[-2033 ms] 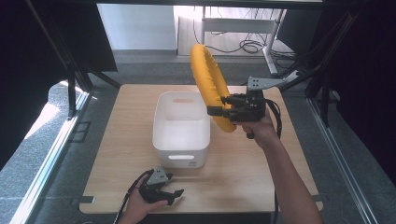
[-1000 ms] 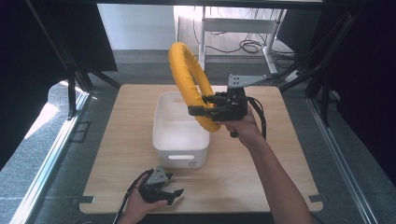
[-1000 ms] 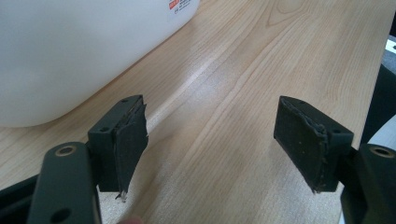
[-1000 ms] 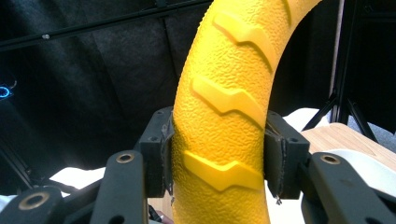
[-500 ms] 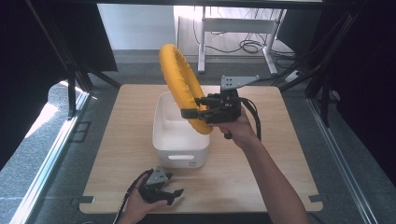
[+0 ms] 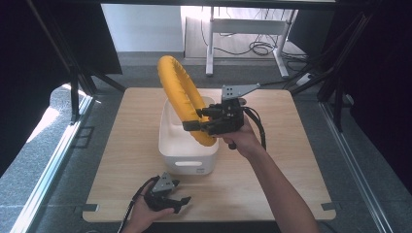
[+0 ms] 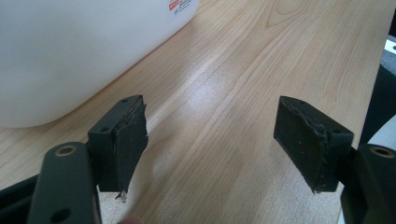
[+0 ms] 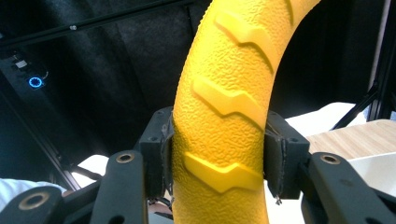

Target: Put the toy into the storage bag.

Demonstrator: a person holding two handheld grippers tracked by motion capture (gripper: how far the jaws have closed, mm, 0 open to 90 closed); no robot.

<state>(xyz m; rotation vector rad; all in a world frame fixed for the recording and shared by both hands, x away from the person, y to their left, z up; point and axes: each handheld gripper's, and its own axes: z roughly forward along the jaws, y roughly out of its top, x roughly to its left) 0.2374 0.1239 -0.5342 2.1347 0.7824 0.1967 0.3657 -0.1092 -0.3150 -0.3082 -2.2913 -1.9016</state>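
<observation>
A large yellow ring [image 6: 182, 99] with a rough tread pattern stands upright over the white plastic bin [image 6: 171, 145] in the middle of the wooden table. My right gripper [image 6: 194, 122] is shut on the ring's lower right part and holds it above the bin's right side. In the right gripper view both pads [image 8: 161, 158] press the yellow ring [image 8: 224, 116] from either side. My left gripper [image 6: 180, 203] rests near the table's front edge, in front of the bin. Its jaws stand open in the left gripper view, with only bare tabletop between the left gripper [image 7: 212, 149] pads.
The wooden table [image 6: 291, 160] has free surface left, right and in front of the bin. The bin wall [image 7: 70, 51] rises close on the left in the left gripper view. Black frame struts stand at the table's far corners, and a desk with cables stands beyond.
My right gripper has carried the yellow ring leftward and slightly nearer, from the bin's right side to over the bin. The left gripper has stayed where it was.
</observation>
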